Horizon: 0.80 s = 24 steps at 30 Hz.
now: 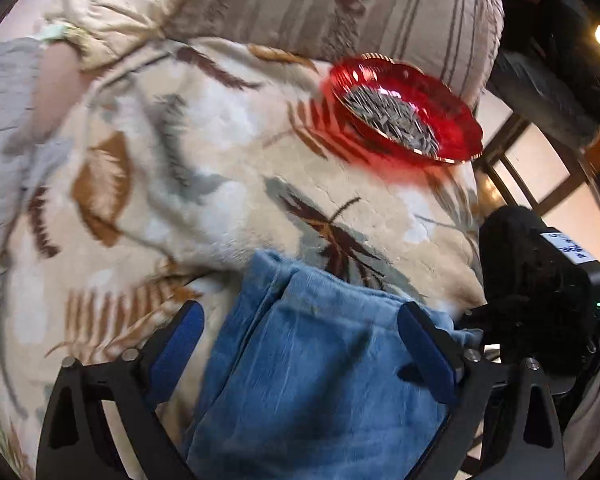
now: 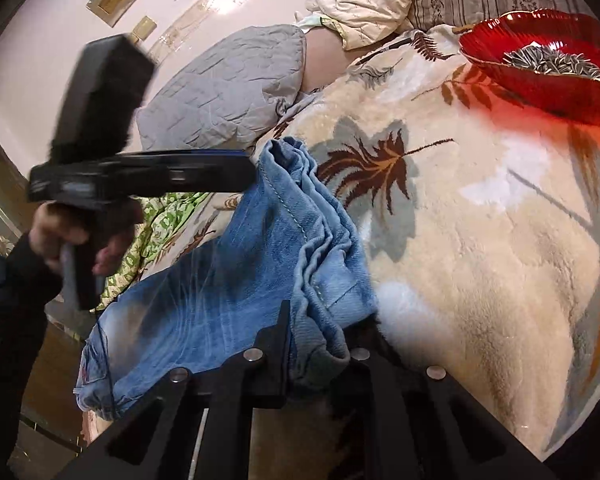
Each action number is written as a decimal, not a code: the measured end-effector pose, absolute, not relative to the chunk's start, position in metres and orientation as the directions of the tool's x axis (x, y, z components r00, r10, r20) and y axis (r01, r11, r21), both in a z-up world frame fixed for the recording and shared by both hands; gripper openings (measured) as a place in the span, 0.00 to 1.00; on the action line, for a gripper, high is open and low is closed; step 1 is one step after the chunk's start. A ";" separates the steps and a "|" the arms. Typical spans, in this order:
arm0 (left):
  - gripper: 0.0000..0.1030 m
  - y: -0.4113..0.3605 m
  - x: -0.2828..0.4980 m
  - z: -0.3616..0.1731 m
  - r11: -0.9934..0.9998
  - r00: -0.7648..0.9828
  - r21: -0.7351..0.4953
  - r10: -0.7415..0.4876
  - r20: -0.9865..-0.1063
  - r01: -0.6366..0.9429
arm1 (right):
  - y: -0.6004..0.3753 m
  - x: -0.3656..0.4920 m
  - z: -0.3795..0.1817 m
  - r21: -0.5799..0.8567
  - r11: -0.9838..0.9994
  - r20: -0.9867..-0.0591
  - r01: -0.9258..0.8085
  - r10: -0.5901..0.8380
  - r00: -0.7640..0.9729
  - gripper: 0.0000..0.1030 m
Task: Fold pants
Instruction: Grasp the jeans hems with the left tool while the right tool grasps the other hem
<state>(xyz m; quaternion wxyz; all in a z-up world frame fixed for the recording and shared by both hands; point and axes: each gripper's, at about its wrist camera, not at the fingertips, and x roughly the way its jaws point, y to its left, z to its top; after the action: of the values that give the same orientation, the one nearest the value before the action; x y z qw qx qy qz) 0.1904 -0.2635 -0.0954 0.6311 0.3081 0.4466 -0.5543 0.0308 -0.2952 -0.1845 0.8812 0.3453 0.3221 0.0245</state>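
Blue denim pants (image 1: pixel 312 364) lie bunched on a cream leaf-patterned blanket (image 1: pixel 220 184). My left gripper (image 1: pixel 300 332) is open, its blue-padded fingers (image 1: pixel 180 340) standing on either side of the pants. In the right wrist view the pants (image 2: pixel 268 248) are a folded heap. My right gripper (image 2: pixel 320 344) is shut on a thick bunch of the denim at its near edge. The left gripper (image 2: pixel 256 168), held in a hand, hovers over the far end of the pants.
A red glass dish (image 1: pixel 404 112) of sunflower seeds sits on the blanket, also seen at upper right in the right wrist view (image 2: pixel 548 68). A grey quilted cushion (image 2: pixel 228 88) and a striped cushion (image 1: pixel 360 4) lie behind. The blanket drops off at the right (image 1: pixel 476 280).
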 end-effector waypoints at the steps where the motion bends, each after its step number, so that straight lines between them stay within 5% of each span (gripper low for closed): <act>1: 0.85 -0.267 0.191 -0.101 0.177 -0.028 -0.110 -0.410 -0.912 0.978 | -0.295 0.031 -0.185 0.625 0.760 -0.551 0.179 0.266 0.791 0.12; 3: 0.44 -0.273 0.194 -0.112 0.160 -0.065 -0.132 -0.372 -0.926 0.978 | -0.296 0.032 -0.186 0.628 0.757 -0.551 0.181 0.269 0.790 0.12; 7: 0.12 -0.268 0.193 -0.119 0.135 -0.075 -0.131 -0.358 -0.931 0.982 | -0.296 0.033 -0.186 0.634 0.750 -0.555 0.188 0.272 0.786 0.11; 20: 0.09 -0.281 0.182 -0.028 0.159 0.068 -0.030 -0.576 -0.815 0.987 | -0.329 0.020 -0.111 0.579 0.801 -0.433 0.156 0.140 0.890 0.10; 24: 0.10 -0.314 0.191 -0.035 0.130 0.040 -0.041 -0.562 -0.826 0.991 | -0.361 0.025 -0.125 0.580 0.772 -0.500 0.260 0.086 0.862 0.10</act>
<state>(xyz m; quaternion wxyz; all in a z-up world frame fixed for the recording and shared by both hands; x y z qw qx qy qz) 0.1908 -0.3135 -0.0353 0.6579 0.2950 0.3636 -0.5899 0.0254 -0.3606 -0.1254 0.9050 0.3344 0.2586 -0.0479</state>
